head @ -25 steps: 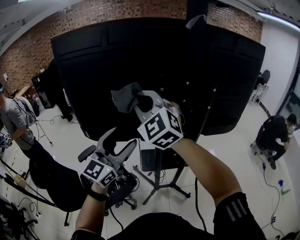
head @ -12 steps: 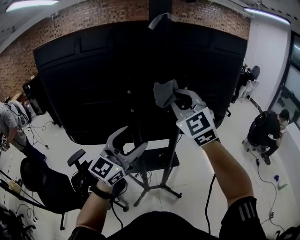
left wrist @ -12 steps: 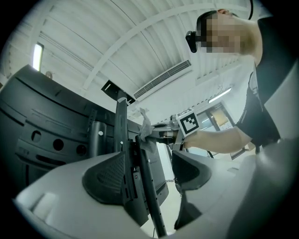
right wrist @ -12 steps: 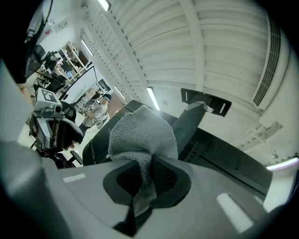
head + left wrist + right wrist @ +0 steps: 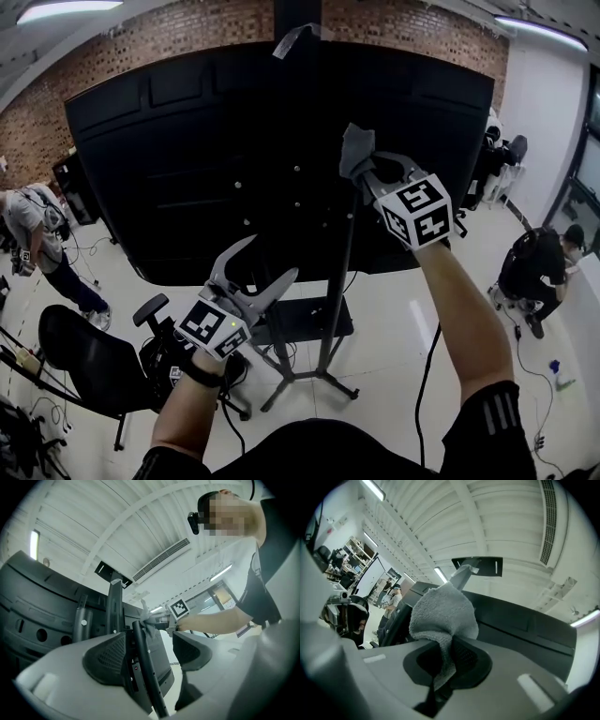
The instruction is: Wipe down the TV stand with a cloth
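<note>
At the lower left a black office chair (image 5: 80, 352) stands on glossy pale floor tile; just right of it the left gripper (image 5: 265, 264) is released, its ribbed dark pads spread wide, with only the stand's slanting pole showing in the gap and nothing pressed; centre frame, the TV stand (image 5: 339, 281) is a thin black metal pole on splayed legs with a flat shelf low down; it carries the big matte black back of the TV (image 5: 169, 159), hard moulded plastic with ridges and screw holes; right of centre, high beside that pole, the right gripper (image 5: 373, 172) is clenched on the cloth (image 5: 356, 150), a grey terry towel, nappy and limp, pinched at a fold with a soft bunch bulging past the jaw tips; whether the bunch touches the pole I cannot tell; the cloth looks light, floppy and unbreakable, likely to slip out only if held by a thin edge, so a thick gathered fold deep between the pads seems the best hold, leaving a padded wad free to drag along the slim, smooth tube; the stand looks stiff, though it may sway under a hard push.
</note>
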The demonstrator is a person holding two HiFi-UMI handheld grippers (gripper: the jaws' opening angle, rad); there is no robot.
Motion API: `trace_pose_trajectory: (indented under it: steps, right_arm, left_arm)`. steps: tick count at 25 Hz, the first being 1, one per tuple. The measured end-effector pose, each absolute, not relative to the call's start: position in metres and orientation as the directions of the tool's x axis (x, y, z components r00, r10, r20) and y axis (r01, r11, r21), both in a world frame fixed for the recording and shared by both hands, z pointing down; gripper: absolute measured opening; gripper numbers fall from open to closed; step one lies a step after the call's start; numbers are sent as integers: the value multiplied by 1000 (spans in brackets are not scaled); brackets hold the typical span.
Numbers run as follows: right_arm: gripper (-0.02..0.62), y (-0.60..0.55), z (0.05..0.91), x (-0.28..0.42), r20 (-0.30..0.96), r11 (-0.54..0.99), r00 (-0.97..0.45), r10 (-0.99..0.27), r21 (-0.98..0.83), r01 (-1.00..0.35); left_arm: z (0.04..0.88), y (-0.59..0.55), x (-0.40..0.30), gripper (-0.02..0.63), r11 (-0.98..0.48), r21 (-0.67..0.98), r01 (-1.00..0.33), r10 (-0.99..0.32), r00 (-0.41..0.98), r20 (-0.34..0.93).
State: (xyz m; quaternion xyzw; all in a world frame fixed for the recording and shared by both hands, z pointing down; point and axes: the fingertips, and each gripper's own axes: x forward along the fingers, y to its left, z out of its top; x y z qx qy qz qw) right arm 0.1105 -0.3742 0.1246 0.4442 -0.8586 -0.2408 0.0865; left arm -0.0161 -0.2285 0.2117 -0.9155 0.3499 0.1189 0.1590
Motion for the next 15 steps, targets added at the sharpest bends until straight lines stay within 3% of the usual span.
trace_pose_trajectory:
  steps: [15]
  right_arm:
    - [21,-393,219,126,52,631,-645,-763,278,-724]
  left_arm:
    - [252,-241,11,337,-705,-181,-686,-646,726,-237]
